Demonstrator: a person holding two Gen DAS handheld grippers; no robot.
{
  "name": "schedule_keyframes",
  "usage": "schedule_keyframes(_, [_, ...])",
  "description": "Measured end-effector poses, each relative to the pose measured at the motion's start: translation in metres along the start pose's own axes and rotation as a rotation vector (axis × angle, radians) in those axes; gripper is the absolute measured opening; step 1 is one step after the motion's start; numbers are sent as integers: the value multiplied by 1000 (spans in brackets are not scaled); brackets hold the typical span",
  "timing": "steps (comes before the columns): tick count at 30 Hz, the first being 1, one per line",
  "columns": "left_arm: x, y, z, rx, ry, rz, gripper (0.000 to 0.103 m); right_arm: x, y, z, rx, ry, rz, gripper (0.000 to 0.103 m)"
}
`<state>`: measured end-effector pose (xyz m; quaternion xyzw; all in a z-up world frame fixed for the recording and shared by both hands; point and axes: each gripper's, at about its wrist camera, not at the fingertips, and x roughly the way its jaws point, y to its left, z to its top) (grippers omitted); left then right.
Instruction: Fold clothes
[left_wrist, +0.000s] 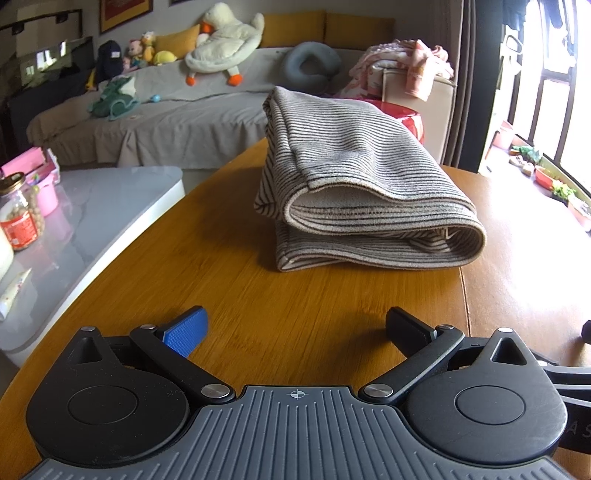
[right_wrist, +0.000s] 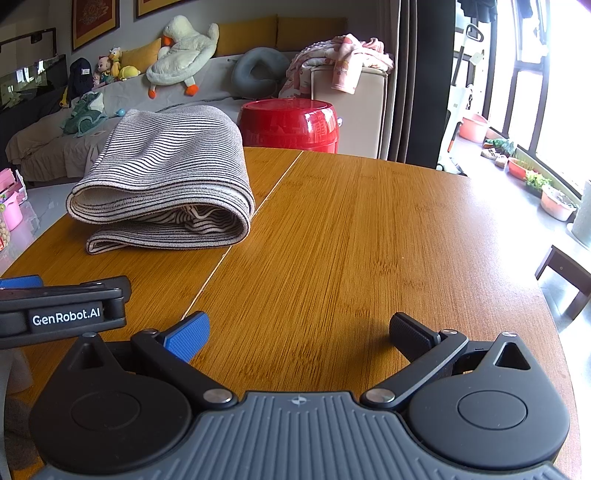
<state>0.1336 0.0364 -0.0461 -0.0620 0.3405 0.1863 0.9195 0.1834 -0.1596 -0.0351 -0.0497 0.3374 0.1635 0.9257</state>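
Tools both hang released and empty: left tool (left_wrist: 295, 328) faces the folded striped garment (left_wrist: 354, 192) on the worktop (left_wrist: 258, 295), right tool (right_wrist: 299, 332) sits beside it over bare wood. I judge folding nearly done; press the loose upper flap flat, edges squared. Nothing blocks them. Red drum (right_wrist: 290, 125) and sofa (left_wrist: 166, 110) stand well behind.

The folded grey-and-cream striped knit garment (left_wrist: 354, 192) lies on the wooden worktop (left_wrist: 295, 295), ahead of both grippers and apart from them. The left gripper (left_wrist: 295, 332) faces it directly; the right gripper (right_wrist: 299, 334) sits to its right. Behind the worktop stands a round red glossy drum-shaped stool (right_wrist: 290, 125), and further back a sofa (left_wrist: 147, 122).
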Motion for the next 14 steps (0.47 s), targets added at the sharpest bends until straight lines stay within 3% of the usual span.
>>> schedule_keyframes(2, [-2,4,1,8,28,-17,103,-1,0,0,1,-1,4,103])
schedule_keyframes(14, [-9,11,-5,1,20,-40,103,-2,-1,0,0,-1,2,103])
